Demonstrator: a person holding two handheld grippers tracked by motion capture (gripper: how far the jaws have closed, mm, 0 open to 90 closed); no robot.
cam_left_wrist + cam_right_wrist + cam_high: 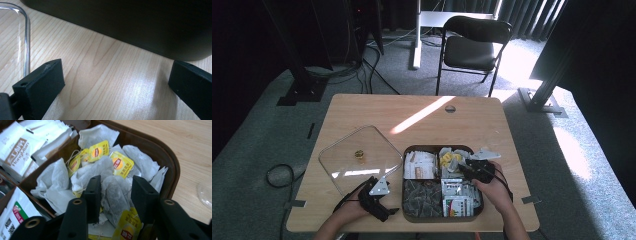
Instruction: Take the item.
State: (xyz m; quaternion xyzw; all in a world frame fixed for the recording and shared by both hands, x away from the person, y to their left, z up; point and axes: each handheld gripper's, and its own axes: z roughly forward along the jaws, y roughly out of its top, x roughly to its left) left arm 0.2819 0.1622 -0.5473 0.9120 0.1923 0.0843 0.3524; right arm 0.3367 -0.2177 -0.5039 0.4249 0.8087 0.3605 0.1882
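Right gripper view: right gripper [117, 195] jaws narrow around a tea bag [113, 197] at lower centre, in the tray [160, 150] compartment; contact uncertain. Left gripper [115, 87] jaws wide over bare table [105, 75], lower frame.

tea bags [115, 195]: white paper, yellow tags with a red mark
tray [160, 152]: dark brown, four compartments
sachets [20, 152], upper left of the right gripper view: white with brown lettering
packets [15, 217], lower left: white with green and red
lid [359, 157]: clear, gold knob
bench [422, 112]: pale wood grain, bright sun stripe
right gripper [116, 200]: black
left gripper [115, 82]: black
chair [472, 42]: black
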